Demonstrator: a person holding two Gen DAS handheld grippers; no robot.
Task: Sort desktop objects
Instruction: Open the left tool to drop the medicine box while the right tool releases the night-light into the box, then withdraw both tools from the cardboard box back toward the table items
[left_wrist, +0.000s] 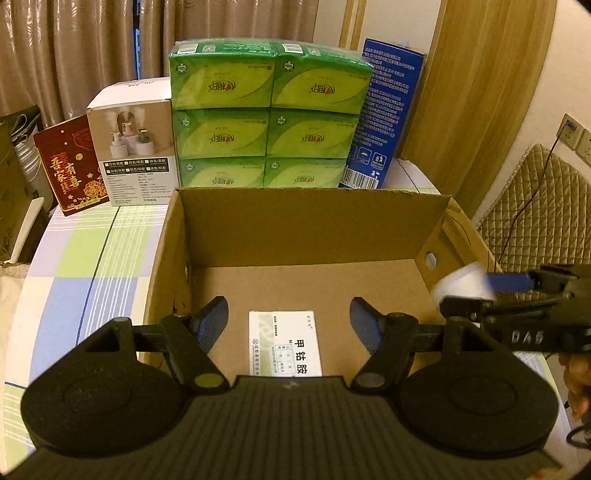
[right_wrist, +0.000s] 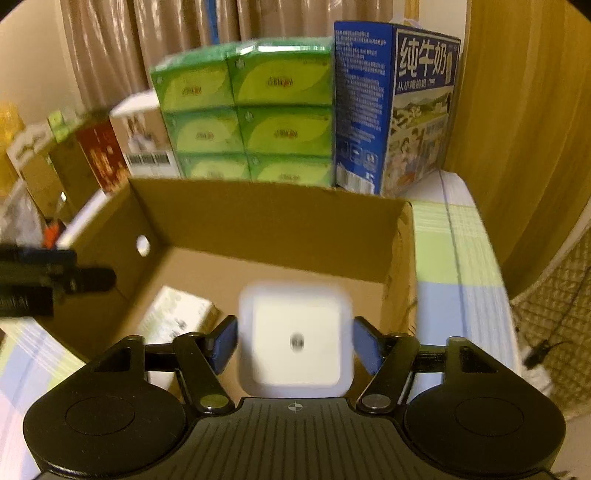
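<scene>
Red card (left_wrist: 72, 166): upper left of the left wrist view, standing on the checked tablecloth (left_wrist: 92, 254), well apart from the work.
Product carton (left_wrist: 135, 151): just right of the red card, upright.
Green tissue packs (left_wrist: 269, 118): upper centre, stacked behind the far wall of the cardboard box (left_wrist: 314, 229).
Blue milk carton (right_wrist: 399, 107): upper right of the right wrist view, upright beside the tissue packs.
Left gripper (left_wrist: 289, 319): lower centre of its view, jaws spread wide and empty, over the near end of the box.
Medicine packet (left_wrist: 284, 343): lies flat on the box floor, directly below and between the left fingers, long axis pointing away from the camera.
Right gripper (right_wrist: 294, 347): lower centre of its view, blue pads against both sides of the white square device (right_wrist: 295, 338), clenched on it.
White square device, location: held in the air at the right wall of the box, about at rim level; in the left wrist view it sits at right centre.
Key relation: the open box floor lies ahead of and below the held device; the right hand is the one placed to deliver it.
Judgement: the drop spot should be right of the medicine packet, to avoid landing on it.
Image quality: right wrist view blurred; device markings unreadable.
</scene>
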